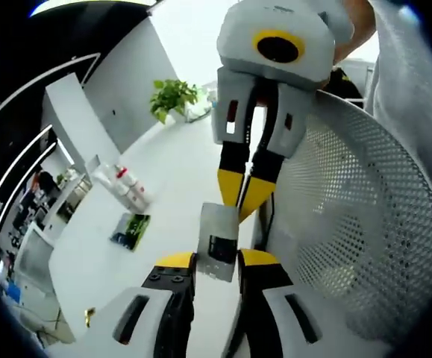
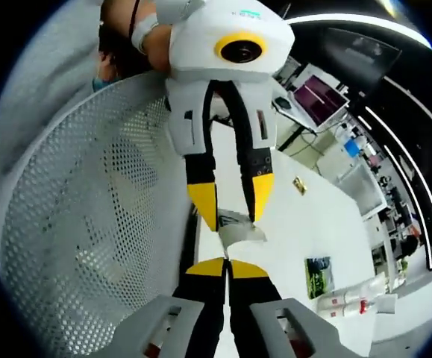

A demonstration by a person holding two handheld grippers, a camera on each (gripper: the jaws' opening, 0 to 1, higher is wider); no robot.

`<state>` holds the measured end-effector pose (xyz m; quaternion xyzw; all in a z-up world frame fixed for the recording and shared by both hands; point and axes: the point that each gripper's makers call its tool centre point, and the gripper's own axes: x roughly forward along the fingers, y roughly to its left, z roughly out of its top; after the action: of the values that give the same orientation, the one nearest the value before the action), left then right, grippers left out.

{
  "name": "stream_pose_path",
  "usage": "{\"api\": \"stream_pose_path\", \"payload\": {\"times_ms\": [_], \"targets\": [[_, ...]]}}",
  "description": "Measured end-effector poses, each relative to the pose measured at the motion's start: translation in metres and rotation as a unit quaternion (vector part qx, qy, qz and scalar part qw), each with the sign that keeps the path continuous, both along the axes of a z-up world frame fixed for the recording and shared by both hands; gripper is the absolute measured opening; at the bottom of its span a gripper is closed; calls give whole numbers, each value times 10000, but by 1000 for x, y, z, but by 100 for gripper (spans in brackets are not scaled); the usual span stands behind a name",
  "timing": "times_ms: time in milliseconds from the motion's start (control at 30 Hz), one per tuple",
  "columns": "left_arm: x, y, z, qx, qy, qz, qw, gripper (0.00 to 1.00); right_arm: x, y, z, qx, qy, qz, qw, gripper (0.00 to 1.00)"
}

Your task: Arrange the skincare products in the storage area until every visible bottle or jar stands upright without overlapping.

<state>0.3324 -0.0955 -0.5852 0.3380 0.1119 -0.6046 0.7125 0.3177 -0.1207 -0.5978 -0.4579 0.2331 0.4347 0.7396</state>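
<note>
Looking along the left gripper point(image 1: 216, 261), its yellow-tipped jaws are closed on a small silver sachet point(image 1: 218, 242) held beside the white perforated basket point(image 1: 365, 224), while the right gripper point(image 1: 247, 195) pinches the sachet's top edge from above. Further off on the white table point(image 1: 178, 171), several bottles point(image 1: 126, 185) lie together and a green packet point(image 1: 130, 230) lies flat. In the right gripper view, the right gripper point(image 2: 227, 267) sits nearly shut at the sachet point(image 2: 238, 227), opposite the left gripper point(image 2: 234, 205). Judging by this, most arranging remains.
</note>
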Motion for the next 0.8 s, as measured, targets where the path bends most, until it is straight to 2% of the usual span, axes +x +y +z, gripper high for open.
{"api": "stream_pose_path", "payload": {"times_ms": [133, 233, 300, 333, 367, 500, 600, 667, 800], "targets": [[1, -2, 7, -157, -2, 34, 9999, 21, 1, -9, 4, 44, 49, -18, 10000, 0], [3, -5, 13, -343, -61, 79, 9994, 32, -1, -12, 6, -44, 53, 77, 9999, 0], [3, -7, 13, -361, -132, 51, 9992, 41, -4, -15, 4, -361, 66, 269, 9990, 0], [1, -8, 13, -373, -158, 14, 9992, 43, -2, -16, 4, -516, -28, 311, 9982, 0], [0, -9, 13, -376, -191, -35, 9991, 45, -5, -14, 2, -511, 24, 371, 9980, 0], [-5, -9, 7, -219, -214, -184, 9994, 38, -8, 0, 6, -488, 39, 552, 9973, 0], [-3, -6, 4, -95, -292, -152, 9994, 26, -8, 10, 11, -528, -46, 730, 9959, 0], [-1, -2, 0, 32, -237, -86, 9997, 16, -7, 12, 14, -548, -59, 756, 9956, 0], [-1, -1, -1, 69, -220, -99, 9997, 7, -2, 13, 21, -455, -34, 702, 9965, 0]]}}
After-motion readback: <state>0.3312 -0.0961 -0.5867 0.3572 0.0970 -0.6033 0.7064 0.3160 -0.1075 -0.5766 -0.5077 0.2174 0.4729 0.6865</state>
